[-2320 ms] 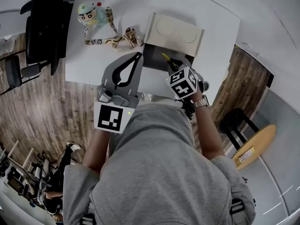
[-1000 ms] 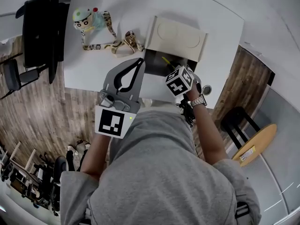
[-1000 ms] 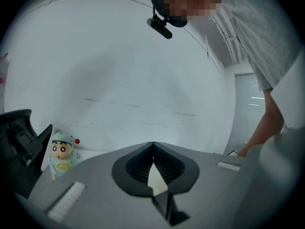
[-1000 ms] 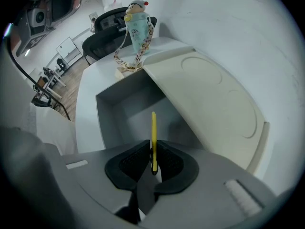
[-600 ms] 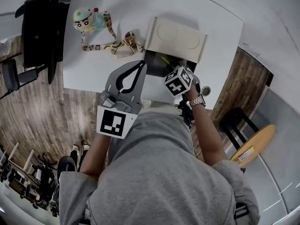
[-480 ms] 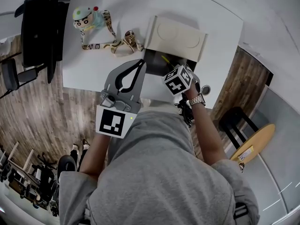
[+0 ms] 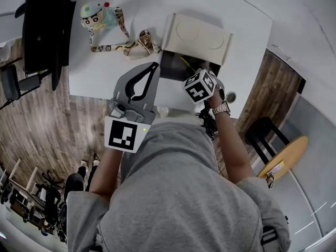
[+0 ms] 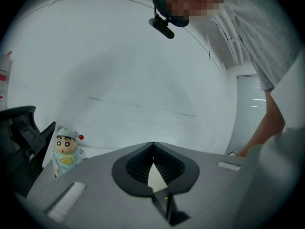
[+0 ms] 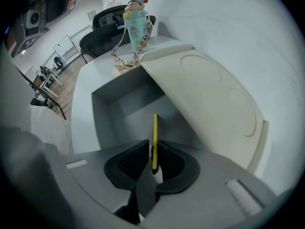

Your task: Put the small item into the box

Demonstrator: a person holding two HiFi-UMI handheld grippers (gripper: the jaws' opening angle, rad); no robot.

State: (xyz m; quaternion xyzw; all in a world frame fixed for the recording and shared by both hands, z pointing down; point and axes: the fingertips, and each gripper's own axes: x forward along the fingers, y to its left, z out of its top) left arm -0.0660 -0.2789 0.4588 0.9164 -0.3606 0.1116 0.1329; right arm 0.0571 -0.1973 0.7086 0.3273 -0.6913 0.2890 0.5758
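A thin yellow stick point(image 9: 155, 128) stands between the jaws of my right gripper point(image 9: 152, 144), which is shut on it. The stick hangs over the open grey box point(image 9: 126, 104), just above its inside. The cream lid point(image 9: 209, 99) leans back on the right. In the head view the right gripper point(image 7: 193, 73) is at the box's near edge, with the yellow stick point(image 7: 185, 63) poking over the box point(image 7: 173, 70). My left gripper point(image 7: 152, 67) hovers left of the box, over the white table point(image 7: 105, 72). Its jaws meet at the tips point(image 8: 152, 146) with nothing between them.
A cartoon-doll bottle point(image 7: 95, 13) with a patterned lanyard point(image 7: 137, 42) stands at the table's far left, also as the bottle point(image 9: 137, 20) behind the box. A black chair point(image 7: 44, 30) is beside the table. A small round object point(image 7: 231, 96) lies near the right edge.
The right gripper has edged slightly further over the box with the yellow stick still held. The left gripper has stayed about where it was.
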